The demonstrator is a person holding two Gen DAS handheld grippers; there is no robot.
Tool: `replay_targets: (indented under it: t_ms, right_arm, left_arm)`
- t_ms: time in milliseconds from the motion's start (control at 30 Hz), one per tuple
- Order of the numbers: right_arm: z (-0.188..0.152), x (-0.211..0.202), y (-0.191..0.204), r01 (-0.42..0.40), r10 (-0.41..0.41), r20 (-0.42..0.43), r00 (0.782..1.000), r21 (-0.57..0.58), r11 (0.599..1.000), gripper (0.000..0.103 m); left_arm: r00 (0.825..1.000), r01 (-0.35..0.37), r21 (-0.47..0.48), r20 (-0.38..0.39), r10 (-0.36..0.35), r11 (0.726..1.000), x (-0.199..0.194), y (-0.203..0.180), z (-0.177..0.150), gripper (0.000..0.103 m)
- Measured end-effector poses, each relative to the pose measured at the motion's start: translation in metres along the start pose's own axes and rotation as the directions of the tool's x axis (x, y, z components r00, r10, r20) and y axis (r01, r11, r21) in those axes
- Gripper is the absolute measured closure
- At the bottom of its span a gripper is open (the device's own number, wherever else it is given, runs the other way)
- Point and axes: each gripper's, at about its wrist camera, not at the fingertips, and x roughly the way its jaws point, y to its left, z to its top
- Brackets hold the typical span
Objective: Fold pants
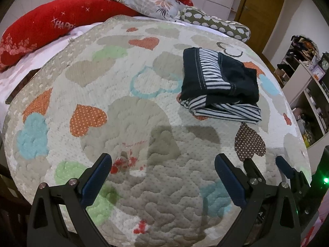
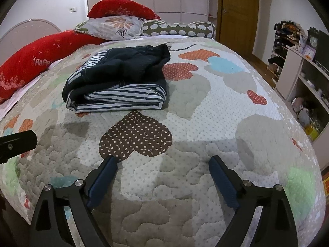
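The pants (image 1: 232, 76) lie folded into a compact bundle on the heart-patterned quilt (image 1: 127, 111): dark navy cloth with a blue-and-white striped lining showing at the edges. In the right wrist view the pants (image 2: 123, 72) rest ahead and a little left. My left gripper (image 1: 162, 161) hovers open over bare quilt, well short of the bundle. My right gripper (image 2: 162, 160) is open too, with nothing between its fingers, just behind a brown dotted heart patch (image 2: 135, 135). It also shows at the lower right of the left wrist view, right gripper (image 1: 265, 161).
Red pillows (image 2: 41, 61), a floral pillow (image 2: 111, 26) and a dotted bolster (image 2: 176, 28) line the head of the bed. Shelving (image 2: 304, 78) with clutter stands to the right, past the bed's edge. A wooden door (image 2: 238, 10) is at the back.
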Motion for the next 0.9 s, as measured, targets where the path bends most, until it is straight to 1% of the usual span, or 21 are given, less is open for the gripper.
replay_targets:
  t_ms: [100,200,400,500,600,667,700,767,800,867,900]
  right_arm:
    - [-0.002,0.000,0.002,0.009,-0.009,0.014,1.000,-0.013,1.000,0.008]
    - [-0.005,-0.001,0.003,0.010,-0.009,0.030,1.000,-0.027,1.000,0.008]
    - [-0.007,-0.001,0.001,0.003,-0.001,0.050,0.999,-0.040,0.999,0.006]
    - [-0.008,-0.001,0.001,0.003,-0.001,0.058,0.998,-0.044,0.999,0.006]
    - [-0.006,-0.001,0.000,-0.008,0.010,0.048,0.999,-0.050,0.999,0.006]
    - [0.005,-0.006,-0.006,-0.046,0.046,0.012,0.999,-0.029,0.999,0.007]
    - [0.011,-0.013,-0.011,-0.069,0.069,0.032,0.997,-0.005,0.998,0.007]
    - [0.026,-0.026,-0.018,-0.083,0.081,0.092,0.992,0.020,0.996,0.007]
    - [0.041,-0.033,-0.022,-0.096,0.092,0.127,0.988,0.024,0.995,0.007]
    - [0.065,-0.032,-0.026,-0.137,0.132,0.138,0.982,0.024,0.990,0.007]
    - [0.083,-0.026,-0.029,-0.172,0.166,0.129,0.978,0.038,0.984,0.007]
  left_arm:
    - [1.000,0.004,-0.002,-0.011,-0.004,1.000,0.005,0.001,-0.001,0.003]
    - [0.999,0.015,-0.013,-0.040,-0.016,1.000,0.013,0.004,0.000,0.003]
    - [0.998,0.030,-0.093,-0.047,-0.035,0.995,0.022,0.023,0.000,0.003]
    - [0.998,0.052,-0.130,-0.030,-0.056,0.990,0.023,0.031,0.001,0.003]
    - [0.994,0.109,-0.163,0.004,-0.110,0.980,0.019,0.040,0.006,0.003]
    - [0.987,0.159,-0.172,0.038,-0.155,0.972,0.014,0.046,0.012,0.003]
    - [0.983,0.180,-0.164,0.050,-0.174,0.970,0.013,0.047,0.017,0.003]
    - [0.977,0.211,-0.140,0.070,-0.203,0.967,0.013,0.047,0.031,0.003]
    - [0.973,0.227,-0.135,0.073,-0.219,0.964,0.015,0.047,0.038,0.003]
    - [0.959,0.284,-0.152,0.043,-0.280,0.947,0.027,0.047,0.056,0.003]
    - [0.943,0.329,-0.170,0.014,-0.332,0.929,0.038,0.047,0.066,0.003]
